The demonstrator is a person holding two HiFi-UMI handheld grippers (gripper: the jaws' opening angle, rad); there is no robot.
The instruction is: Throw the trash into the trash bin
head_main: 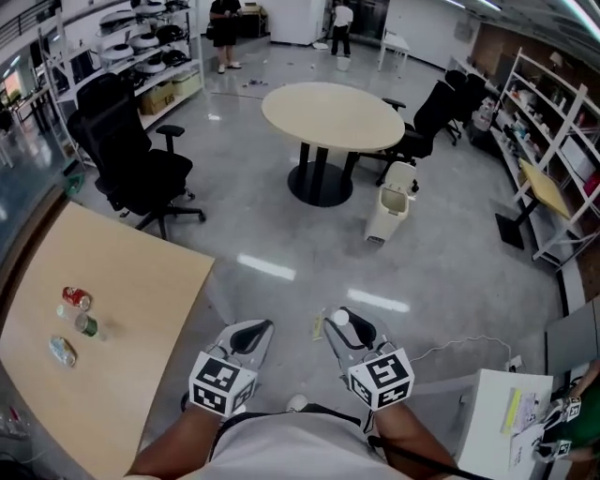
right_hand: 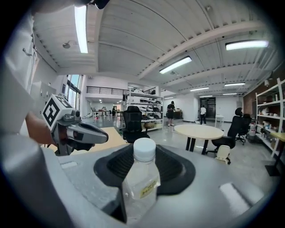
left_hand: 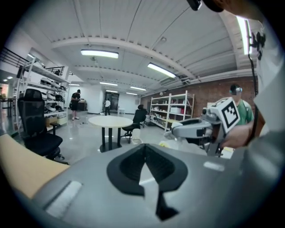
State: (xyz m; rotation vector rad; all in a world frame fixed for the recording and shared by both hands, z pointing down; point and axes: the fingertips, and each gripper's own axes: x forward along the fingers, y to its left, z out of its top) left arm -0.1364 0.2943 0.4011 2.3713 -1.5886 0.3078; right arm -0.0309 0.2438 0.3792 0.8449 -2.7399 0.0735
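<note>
1. My right gripper (head_main: 352,334), low in front of me over the grey floor, is clamped on a clear plastic bottle (right_hand: 140,185). The bottle stands white cap up, its body pinched between the black pads.
2. My left gripper (head_main: 246,339) hangs just beside the right one, not touching it. Its jaw tips are pressed together and nothing sits between them.
3. A light wooden table (head_main: 122,375) fills the near left. Three pieces of trash lie in a loose row toward its left edge: a red can (head_main: 77,298), a green can (head_main: 87,325) and a pale crushed can (head_main: 63,352).
4. The white trash bin (head_main: 389,202) stands on the polished floor well apart from both grippers. It is just to the right of the black base of a round table (head_main: 333,114) in the head view. The bottle in my right gripper points roughly that way, with open floor between it and the bin.
5. A black office chair (head_main: 131,155) sits left of the round table, beyond the far corner of the wooden table. More dark chairs (head_main: 431,117) crowd the round table's right side, just behind the bin.
6. Metal shelving lines the room's edges, one rack (head_main: 150,47) at the far left and another (head_main: 553,141) along the right wall.
7. Two people stand at the far end of the room, one (head_main: 225,33) by the left rack and one (head_main: 342,26) farther right.
</note>
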